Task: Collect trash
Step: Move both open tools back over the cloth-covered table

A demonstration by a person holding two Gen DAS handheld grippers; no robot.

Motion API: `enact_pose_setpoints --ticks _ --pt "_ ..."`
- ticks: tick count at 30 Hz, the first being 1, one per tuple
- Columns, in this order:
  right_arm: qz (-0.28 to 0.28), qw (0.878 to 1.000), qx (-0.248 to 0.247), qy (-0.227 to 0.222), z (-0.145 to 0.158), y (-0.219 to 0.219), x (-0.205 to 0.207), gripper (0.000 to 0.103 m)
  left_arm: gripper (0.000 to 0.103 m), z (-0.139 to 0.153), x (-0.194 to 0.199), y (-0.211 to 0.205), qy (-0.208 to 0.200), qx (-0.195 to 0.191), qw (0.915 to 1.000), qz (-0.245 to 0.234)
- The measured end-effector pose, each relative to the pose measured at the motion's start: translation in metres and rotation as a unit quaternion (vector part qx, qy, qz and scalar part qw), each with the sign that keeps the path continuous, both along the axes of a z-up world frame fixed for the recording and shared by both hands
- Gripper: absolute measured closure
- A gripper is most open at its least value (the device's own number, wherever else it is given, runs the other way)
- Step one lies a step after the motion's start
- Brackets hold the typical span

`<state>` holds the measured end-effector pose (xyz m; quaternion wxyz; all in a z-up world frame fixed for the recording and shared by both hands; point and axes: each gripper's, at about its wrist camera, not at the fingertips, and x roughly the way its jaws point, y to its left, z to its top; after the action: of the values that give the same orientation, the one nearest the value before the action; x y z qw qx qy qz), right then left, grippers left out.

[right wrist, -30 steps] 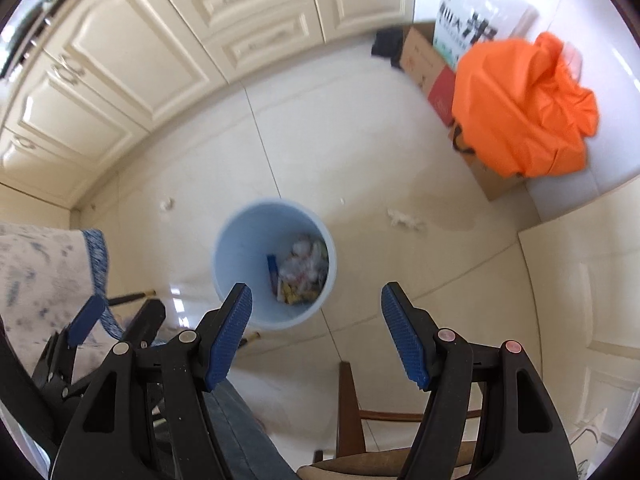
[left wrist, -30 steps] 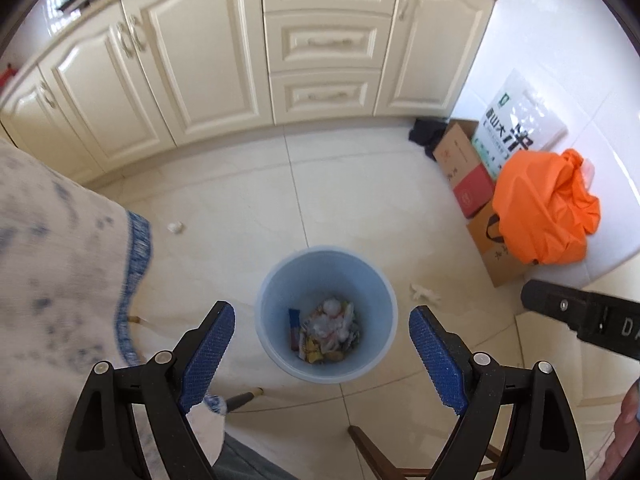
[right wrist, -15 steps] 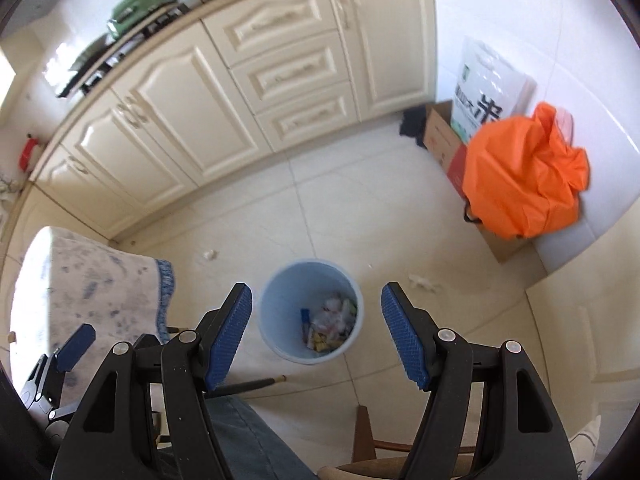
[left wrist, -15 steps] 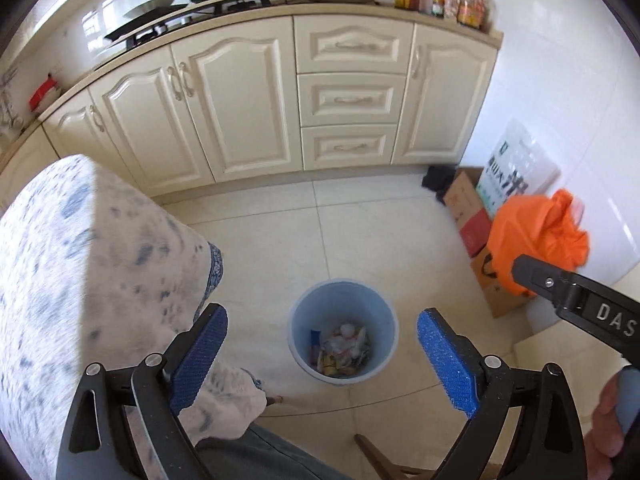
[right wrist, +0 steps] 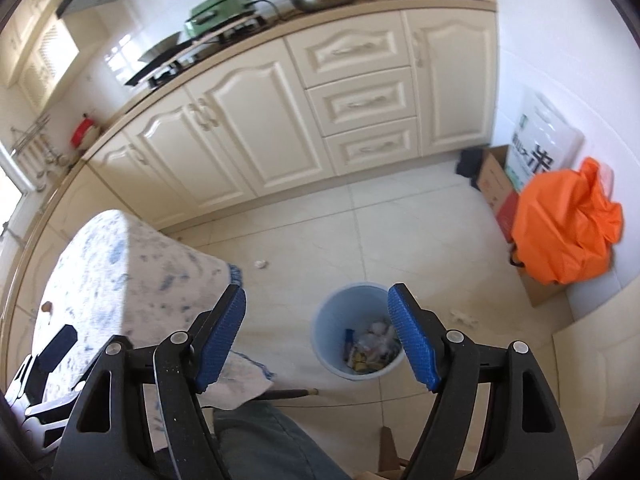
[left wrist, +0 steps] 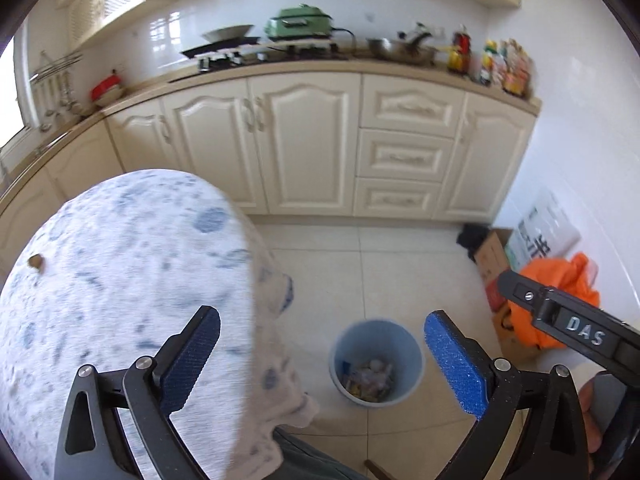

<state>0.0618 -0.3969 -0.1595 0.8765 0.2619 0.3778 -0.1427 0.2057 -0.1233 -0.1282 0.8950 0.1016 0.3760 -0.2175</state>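
- Both views have swung up from the round blue plastic bin (left wrist: 375, 362), trash inside, standing on the floor.
- Left gripper (left wrist: 322, 356) and right gripper (right wrist: 316, 338): spread wide, empty.
- Next, probably the small brown scrap (left wrist: 37, 261) on the blue-patterned tablecloth (left wrist: 120, 264).

- One blue bin (right wrist: 357, 336) on the floor, with mixed trash inside, too many pieces to count.
- Two loose scraps on the floor: one white (right wrist: 261, 264), one (right wrist: 463, 315) right of the bin.
- One brown bit (left wrist: 37, 261) on the table (left wrist: 120, 264) near its left edge.
- One orange bag (right wrist: 568, 224).
- Two grippers, left (left wrist: 320, 364) and right (right wrist: 316, 340), both with jaws wide apart.
- Three drawers (right wrist: 360, 96) under the counter.
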Motion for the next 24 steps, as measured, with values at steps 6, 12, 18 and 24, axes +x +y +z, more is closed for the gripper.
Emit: enact_pose_setpoints --ticks 6,12,18,24 --pt "0.054 0.998 -0.01 -0.012 0.014 0.036 0.022 0.028 0.001 0.013 -0.022 0.041 -0.028 -0.003 0.9974 0.066" --pt "0.114 0.993 -0.026 -0.024 0.031 0.079 0.042 0.028 0.001 0.02 -0.033 0.079 -0.03 -0.012 0.9901 0.137" --pt "0.175 0.983 -0.044 -0.039 0.049 0.13 0.06 0.023 0.001 0.034 -0.043 0.12 -0.032 -0.01 0.9801 0.196" --pt "0.246 0.967 -0.052 -0.04 0.06 0.183 0.079 0.023 0.001 0.046 -0.048 0.159 -0.03 -0.016 0.9666 0.254"
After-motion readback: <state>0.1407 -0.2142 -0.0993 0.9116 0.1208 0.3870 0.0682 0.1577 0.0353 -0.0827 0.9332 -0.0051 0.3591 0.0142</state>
